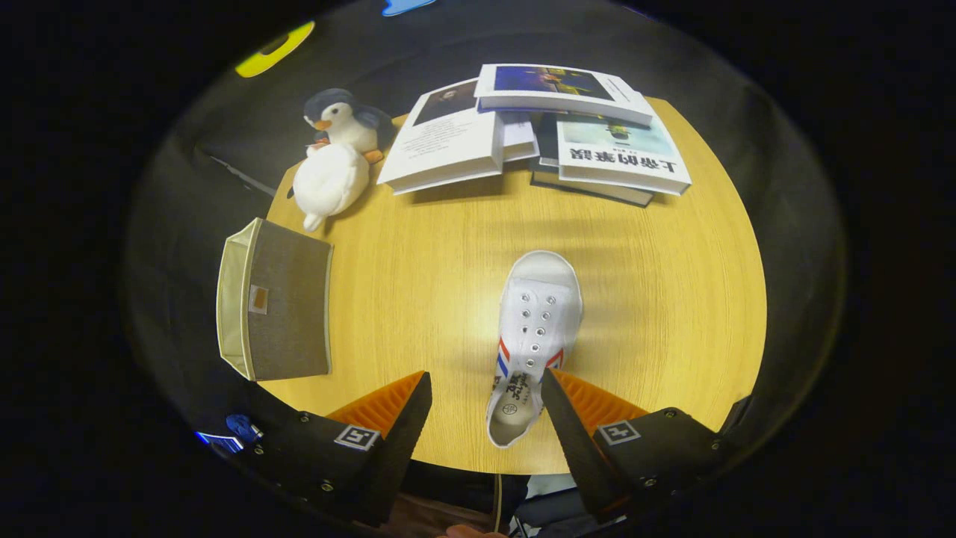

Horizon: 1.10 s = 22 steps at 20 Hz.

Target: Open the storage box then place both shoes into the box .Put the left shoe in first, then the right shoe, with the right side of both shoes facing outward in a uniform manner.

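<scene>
A white sneaker (534, 336) with red and blue side stripes lies on the round wooden table (418, 276), toe pointing away from me. Its heel end and collar sit between my fingers, nearer the right one. My gripper (485, 403) is open and hovers above the shoe; neither finger presses on it. To the left, beyond the left finger, a grey fabric storage box (280, 310) with a cream rim rests at the table's edge, lying on its side with the opening turned left.
A plush penguin (345, 123) and a white plush toy (328, 183) sit at the far left of the table. Several books (545, 131) are stacked along the far side. The table's rim curves close on every side.
</scene>
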Available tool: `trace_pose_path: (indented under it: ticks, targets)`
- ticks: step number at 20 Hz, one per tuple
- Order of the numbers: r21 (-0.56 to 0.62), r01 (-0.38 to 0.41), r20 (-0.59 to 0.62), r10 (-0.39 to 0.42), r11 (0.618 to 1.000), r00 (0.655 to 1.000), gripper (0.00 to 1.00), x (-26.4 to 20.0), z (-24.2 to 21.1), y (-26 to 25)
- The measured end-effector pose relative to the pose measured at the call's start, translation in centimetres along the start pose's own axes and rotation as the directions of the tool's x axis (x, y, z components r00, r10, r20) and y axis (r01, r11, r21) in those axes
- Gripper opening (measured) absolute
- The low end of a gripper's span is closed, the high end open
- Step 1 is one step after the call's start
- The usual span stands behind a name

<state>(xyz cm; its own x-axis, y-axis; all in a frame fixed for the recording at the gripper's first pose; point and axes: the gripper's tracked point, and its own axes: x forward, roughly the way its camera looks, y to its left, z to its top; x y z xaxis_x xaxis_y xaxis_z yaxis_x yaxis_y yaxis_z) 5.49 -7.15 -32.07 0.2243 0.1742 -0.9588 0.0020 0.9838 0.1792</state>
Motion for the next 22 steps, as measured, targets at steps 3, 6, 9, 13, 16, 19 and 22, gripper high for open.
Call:
trace_pose_path:
  ticks: [3,6,9,13,16,19,22]
  targets:
    - [0.031,0.008,-0.012,-0.008,0.999,1.000,0.90,1.0,-0.8,-1.6]
    - [0.038,0.013,-0.034,-0.011,0.999,0.999,0.88,2.3,-1.7,-2.8]
    - [0.043,0.032,-0.059,-0.029,0.999,0.998,0.89,3.9,-2.4,-4.2]
    - [0.032,0.048,-0.099,-0.045,0.998,0.994,0.88,5.7,-3.4,-5.5]
    - [0.003,0.069,-0.123,-0.068,0.998,0.990,0.89,7.0,-3.8,-6.2]
    - [0.000,0.060,-0.128,-0.060,0.998,0.990,0.83,8.7,-3.4,-6.1]
    - [-0.014,0.074,-0.145,-0.075,0.997,0.987,0.57,9.6,-3.7,-6.0]
